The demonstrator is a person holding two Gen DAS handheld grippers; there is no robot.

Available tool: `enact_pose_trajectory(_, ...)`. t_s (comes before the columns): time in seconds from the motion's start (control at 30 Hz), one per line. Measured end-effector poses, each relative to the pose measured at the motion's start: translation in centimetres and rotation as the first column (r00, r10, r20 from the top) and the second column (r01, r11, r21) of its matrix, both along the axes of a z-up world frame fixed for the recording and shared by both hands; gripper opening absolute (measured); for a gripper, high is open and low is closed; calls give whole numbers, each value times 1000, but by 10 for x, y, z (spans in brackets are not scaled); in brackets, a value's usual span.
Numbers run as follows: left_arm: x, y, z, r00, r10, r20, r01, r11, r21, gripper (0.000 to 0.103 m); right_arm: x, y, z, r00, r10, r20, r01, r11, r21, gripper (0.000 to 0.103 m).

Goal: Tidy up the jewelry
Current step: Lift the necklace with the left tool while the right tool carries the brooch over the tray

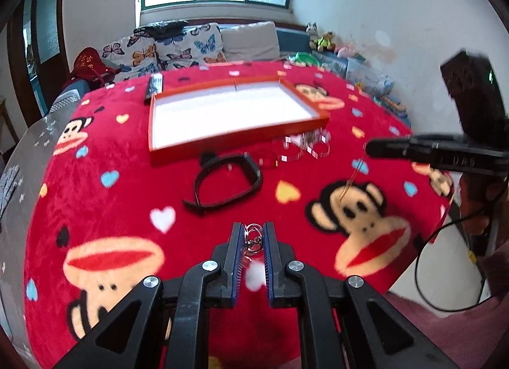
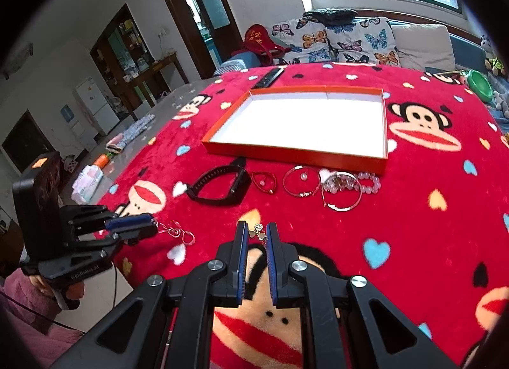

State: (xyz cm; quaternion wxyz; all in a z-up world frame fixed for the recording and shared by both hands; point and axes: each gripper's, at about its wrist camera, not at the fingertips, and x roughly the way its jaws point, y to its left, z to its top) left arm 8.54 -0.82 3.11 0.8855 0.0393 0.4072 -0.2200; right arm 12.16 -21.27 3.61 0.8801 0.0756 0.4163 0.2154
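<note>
Between left gripper point(image 1: 253, 235) pads, silver ring chain point(image 1: 252, 238) clamped, right gripper point(image 2: 257, 235) pinching heart pendant point(image 2: 258, 232)

My left gripper point(image 1: 253, 235) pinches a silver ring ornament point(image 1: 252, 237) above the red monkey-print blanket point(image 1: 127, 209). Ahead lie a black wristband point(image 1: 227, 182), blurred bracelets point(image 1: 299, 146) and the orange tray point(image 1: 237, 143) (white inside); the right gripper point(image 1: 370, 147) reaches in.

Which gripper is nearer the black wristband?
Left. The left gripper hangs close by the black wristband; the right gripper sits a little farther off, nearer the camera.
</note>
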Motion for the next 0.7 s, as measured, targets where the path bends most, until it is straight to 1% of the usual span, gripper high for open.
enact_pose_trajectory(0.07, 4, 4, 14, 1000, -4, 20, 5, 1000, -25, 12, 2, -1, 6, 1000, 6, 8, -6, 1000, 10, 13)
enact_pose_trajectory(0.17, 10, 7, 32, 999, -5, 52, 6, 999, -32, 12, 5, -3, 14, 1000, 13, 21, -14, 1000, 18, 13)
enact_pose_trajectory(0.33, 27, 14, 58, 997, 6, 76, -1, 998, -65, 12, 10, -5, 28, 999, 26, 35, -28, 999, 44, 13)
enact_pose_trajectory(0.47, 42, 17, 83, 993, -5, 120, 13, 998, -68, 12, 17, -7, 43, 998, 36, 58, -39, 998, 48, 13)
enact_pose_trajectory(0.7, 90, 17, 118, 984, -8, 179, 17, 999, -48, 12, 42, -16, 63, 995, 14, 100, -19, 999, 49, 13)
